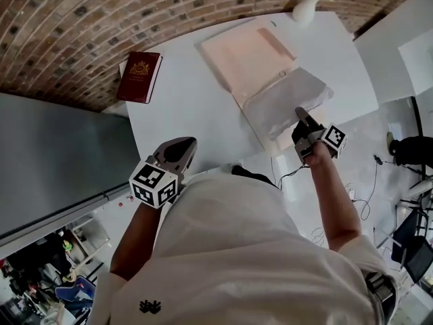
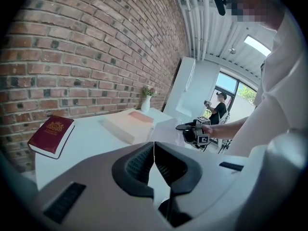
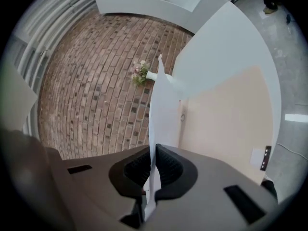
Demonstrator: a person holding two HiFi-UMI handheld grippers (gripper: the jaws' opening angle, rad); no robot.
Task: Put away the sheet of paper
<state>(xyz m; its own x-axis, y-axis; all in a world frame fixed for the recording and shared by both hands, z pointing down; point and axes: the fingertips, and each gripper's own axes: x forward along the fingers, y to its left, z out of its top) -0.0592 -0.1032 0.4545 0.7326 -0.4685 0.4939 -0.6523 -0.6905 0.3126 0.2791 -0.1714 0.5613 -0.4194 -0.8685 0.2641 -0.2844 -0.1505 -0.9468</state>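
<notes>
The sheet of paper (image 1: 287, 101) hangs over the table's near right part, its far edge by the pale pink folder (image 1: 247, 58). My right gripper (image 1: 304, 124) is shut on the sheet's near edge. In the right gripper view the sheet (image 3: 162, 105) stands edge-on between the pads of the right gripper (image 3: 154, 160), with the folder (image 3: 226, 124) behind it. My left gripper (image 1: 177, 153) hovers at the table's near edge, apart from the sheet. In the left gripper view the left gripper (image 2: 154, 150) has its jaws together with nothing between them, and the sheet (image 2: 166, 131) and the right gripper (image 2: 190, 128) show ahead of it.
A dark red book (image 1: 140, 76) lies at the white table's (image 1: 189, 107) left end by the brick wall. A white vase (image 1: 306, 9) of flowers stands at the far edge beyond the folder. Cables and chairs are on the floor to the right.
</notes>
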